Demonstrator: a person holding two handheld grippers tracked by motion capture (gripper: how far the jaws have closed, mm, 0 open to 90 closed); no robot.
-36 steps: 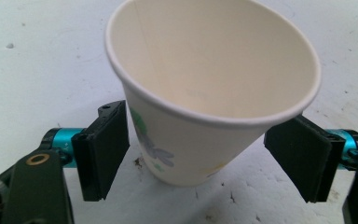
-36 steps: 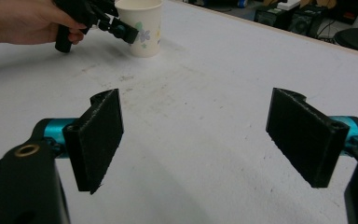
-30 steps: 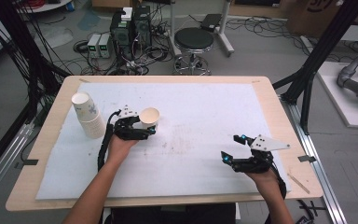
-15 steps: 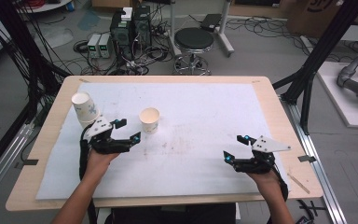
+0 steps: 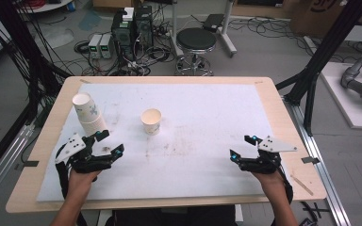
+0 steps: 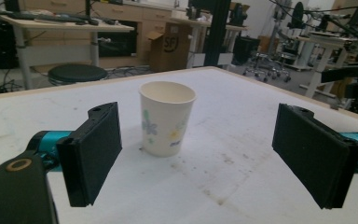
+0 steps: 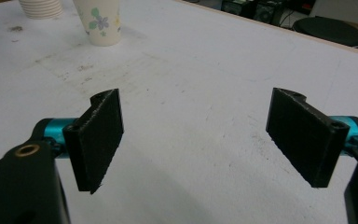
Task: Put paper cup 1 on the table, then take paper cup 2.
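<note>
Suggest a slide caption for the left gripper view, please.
Open left gripper facing an upright flowered paper cup on the white table.

Legible text: the letters "SF" printed on a cardboard box (image 6: 168, 46) under the background desk; nothing else was readable.

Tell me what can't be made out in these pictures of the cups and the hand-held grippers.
- Cup stack: number of cups, too small in the high view; cut off by the top edge in the right gripper view.
- Single cup: contents, its rim hides the inside in the left gripper view; its top is cut off in the right gripper view.
</note>
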